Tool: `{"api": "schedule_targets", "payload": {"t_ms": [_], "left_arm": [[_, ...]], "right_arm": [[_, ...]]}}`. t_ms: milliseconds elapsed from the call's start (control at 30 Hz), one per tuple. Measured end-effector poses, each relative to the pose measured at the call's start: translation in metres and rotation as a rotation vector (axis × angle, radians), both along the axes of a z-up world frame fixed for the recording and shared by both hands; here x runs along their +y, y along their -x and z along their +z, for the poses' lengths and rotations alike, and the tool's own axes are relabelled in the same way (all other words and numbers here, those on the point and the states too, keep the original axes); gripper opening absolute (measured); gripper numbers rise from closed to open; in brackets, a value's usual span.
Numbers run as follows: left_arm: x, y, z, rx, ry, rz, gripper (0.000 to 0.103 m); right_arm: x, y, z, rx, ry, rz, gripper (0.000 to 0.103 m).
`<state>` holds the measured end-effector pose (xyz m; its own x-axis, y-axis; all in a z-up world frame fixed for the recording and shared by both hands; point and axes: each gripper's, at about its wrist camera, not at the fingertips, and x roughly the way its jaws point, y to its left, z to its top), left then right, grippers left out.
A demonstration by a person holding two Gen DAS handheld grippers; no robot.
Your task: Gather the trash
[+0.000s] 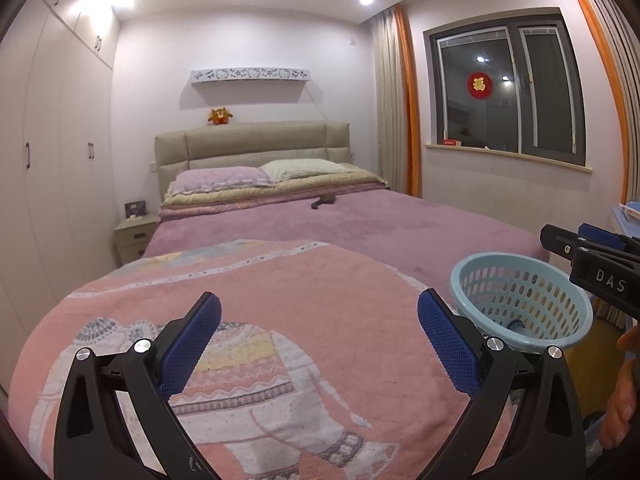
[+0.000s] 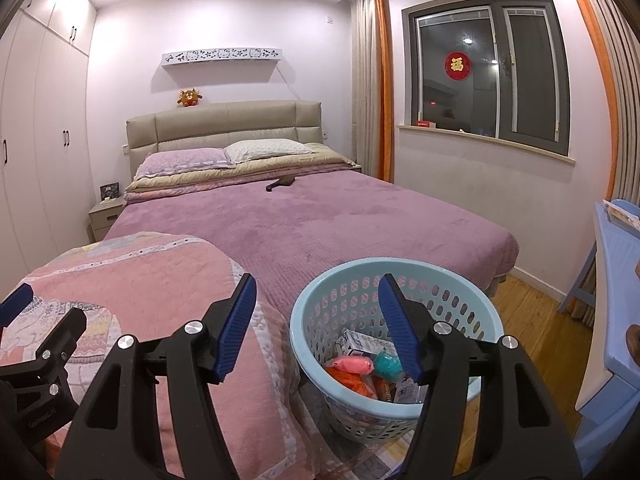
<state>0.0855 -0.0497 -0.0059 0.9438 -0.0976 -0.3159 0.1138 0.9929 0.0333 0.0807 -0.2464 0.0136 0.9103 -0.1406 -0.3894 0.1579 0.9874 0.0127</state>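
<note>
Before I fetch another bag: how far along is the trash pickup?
Done: wrappers and scraps fill the bottom of the blue basket. In hand: nothing; left tongs and right tongs are open and empty. Left: possibly the dark object on the bed.

Left gripper (image 1: 319,312): two black plastic arms, angular, with slot-shaped cut-outs low down. Each arm carries a silver round screw head at its pivot, two per side. Fingers faced with blue pads (image 1: 192,350), fine diamond-knurled texture.

Right gripper (image 2: 318,294): same build, black arms, silver screws, blue pads (image 2: 236,330) here ribbed along their edge. On its side, next to the left gripper, white letters "DAS" on black, plus small screws. A bare hand (image 1: 624,408) shows beside the left gripper; no sleeve visible.
</note>
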Motion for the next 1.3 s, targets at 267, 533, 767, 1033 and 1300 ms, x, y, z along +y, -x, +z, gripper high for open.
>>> {"api": "schedule_targets", "payload": {"t_ms": [267, 533, 767, 1033, 1300], "left_arm": [[0.003, -0.0014, 0.0012, 0.006, 0.014, 0.004, 0.096], [0.0044, -0.0009, 0.0018, -0.001, 0.011, 0.005, 0.095], [0.0059, 0.0012, 0.0021, -0.002, 0.016, 0.01, 0.095], [0.0062, 0.0001, 0.0023, -0.001, 0.015, 0.013, 0.095], [0.0068, -0.0003, 0.0023, -0.001, 0.014, 0.013, 0.095]], "right_arm": [[0.0011, -0.0008, 0.0006, -0.004, 0.002, 0.005, 0.06], [0.0024, -0.0025, -0.0008, -0.001, 0.006, 0.015, 0.061], [0.0058, -0.0009, -0.0007, 0.0, 0.013, 0.027, 0.061], [0.0049, -0.0012, -0.0008, 0.003, 0.008, 0.03, 0.061], [0.0061, -0.0019, -0.002, 0.007, 0.002, 0.029, 0.062]]}}
